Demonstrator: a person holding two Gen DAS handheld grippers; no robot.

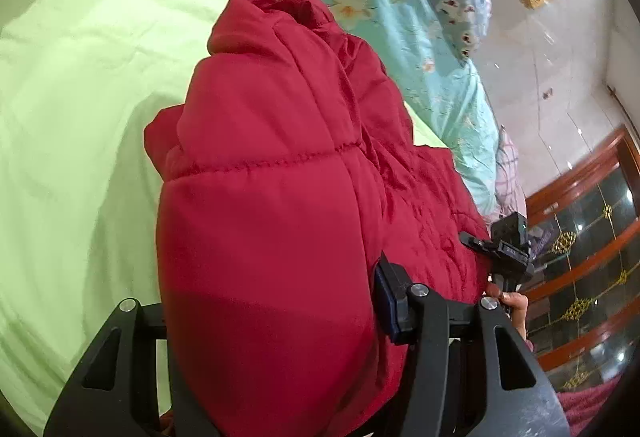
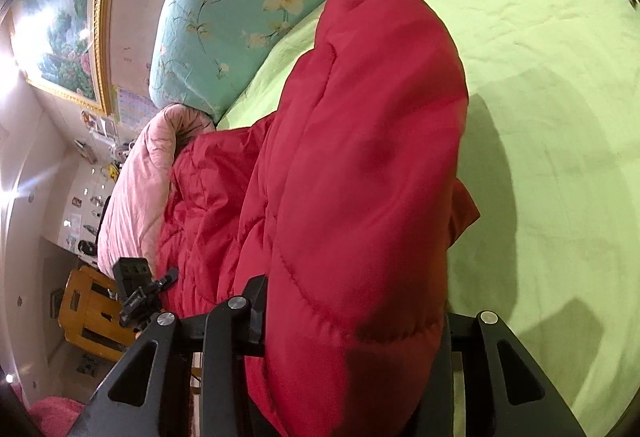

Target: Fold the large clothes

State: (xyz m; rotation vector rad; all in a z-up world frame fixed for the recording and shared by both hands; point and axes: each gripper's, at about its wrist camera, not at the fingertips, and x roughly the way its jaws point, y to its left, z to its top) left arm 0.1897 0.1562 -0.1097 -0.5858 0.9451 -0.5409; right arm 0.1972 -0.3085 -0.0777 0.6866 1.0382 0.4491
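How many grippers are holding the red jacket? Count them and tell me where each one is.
2. The left gripper clamps a bunched fold of the red jacket above the green sheet. The right gripper clamps another fold alongside it. None looks hidden.

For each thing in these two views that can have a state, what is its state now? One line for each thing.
red padded jacket: bunched up, lifted at both ends, partly lying on the bed.
left gripper: shut on the jacket, which fills the space between its fingers.
right gripper: shut on the jacket.
green sheet: spread flat, lightly creased.
floral quilt: heaped at the bed's far edge.
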